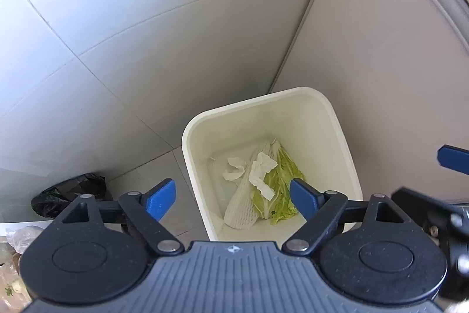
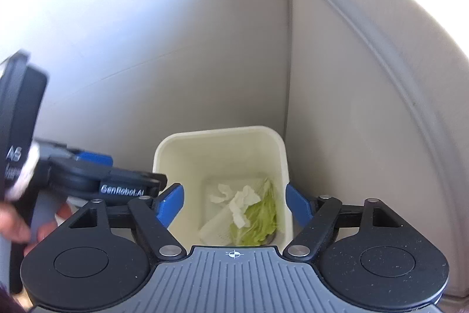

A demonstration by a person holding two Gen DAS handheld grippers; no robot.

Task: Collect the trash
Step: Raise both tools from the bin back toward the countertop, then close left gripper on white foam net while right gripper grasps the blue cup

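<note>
Bright, diffuse daylight enters from the upper left, washing out the floor tiles (image 1: pixel 88 5) there. Fisheye distortion bends edges; frame corners and right margins are blurred.

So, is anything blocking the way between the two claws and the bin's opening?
Nothing visible does. The left claw and right claw are both open and empty above the cream bin, whose mouth is uncovered; tissue, foam net and cabbage leaves lie at its bottom.
</note>
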